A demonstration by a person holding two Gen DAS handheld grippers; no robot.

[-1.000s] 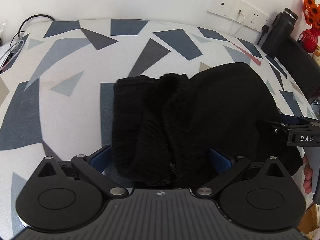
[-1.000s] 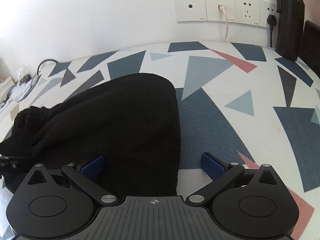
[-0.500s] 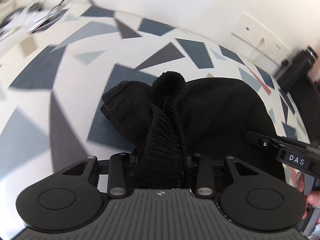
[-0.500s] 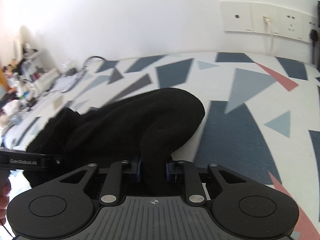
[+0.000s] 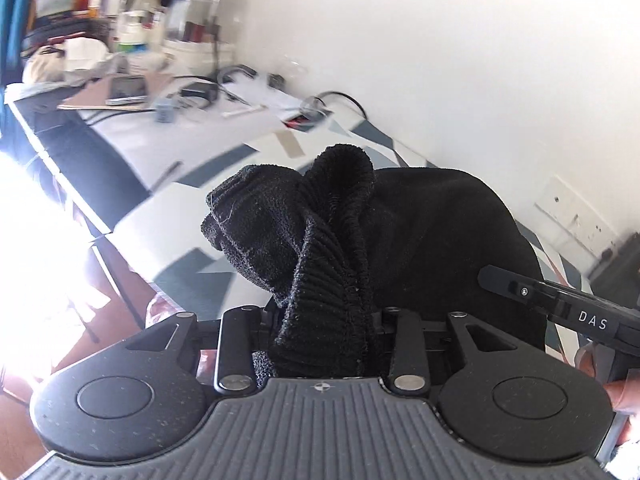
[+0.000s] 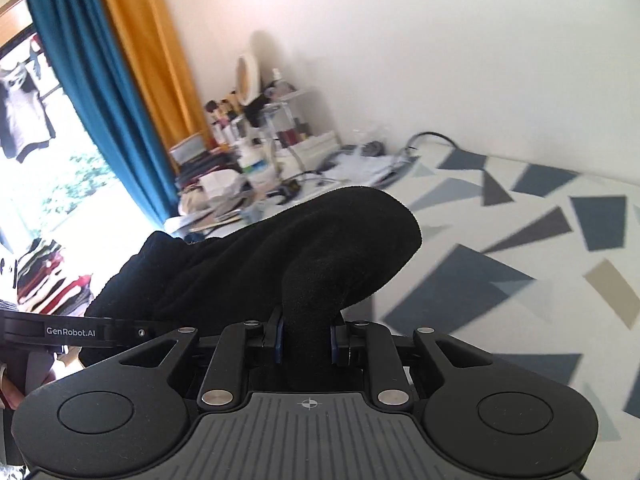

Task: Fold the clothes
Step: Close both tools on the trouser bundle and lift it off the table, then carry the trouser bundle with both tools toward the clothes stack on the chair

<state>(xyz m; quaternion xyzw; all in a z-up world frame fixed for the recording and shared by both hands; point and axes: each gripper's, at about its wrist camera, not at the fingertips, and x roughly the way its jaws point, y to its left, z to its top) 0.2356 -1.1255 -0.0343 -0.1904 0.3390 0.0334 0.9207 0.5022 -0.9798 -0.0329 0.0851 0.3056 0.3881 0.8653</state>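
A black knitted garment (image 5: 420, 232) hangs lifted above the patterned table (image 5: 188, 280). My left gripper (image 5: 324, 328) is shut on its thick ribbed edge, which bunches up between the jaws. In the right wrist view the same black garment (image 6: 304, 248) rises in a smooth fold, and my right gripper (image 6: 307, 340) is shut on a narrow pinch of it. The right gripper's arm shows at the right edge of the left wrist view, and the left gripper's arm at the left edge of the right wrist view. Fabric hides both sets of pads.
A table cloth with grey and blue triangles (image 6: 540, 264) covers the surface. A cluttered desk with bottles, cables and boxes (image 6: 256, 160) stands beyond the table's end, by blue and yellow curtains (image 6: 120, 80). Wall sockets (image 5: 572, 216) sit on the white wall.
Both grippers closed on the black garment, then lifted it off the table and swung left, so the views now face the cluttered desk and curtains.
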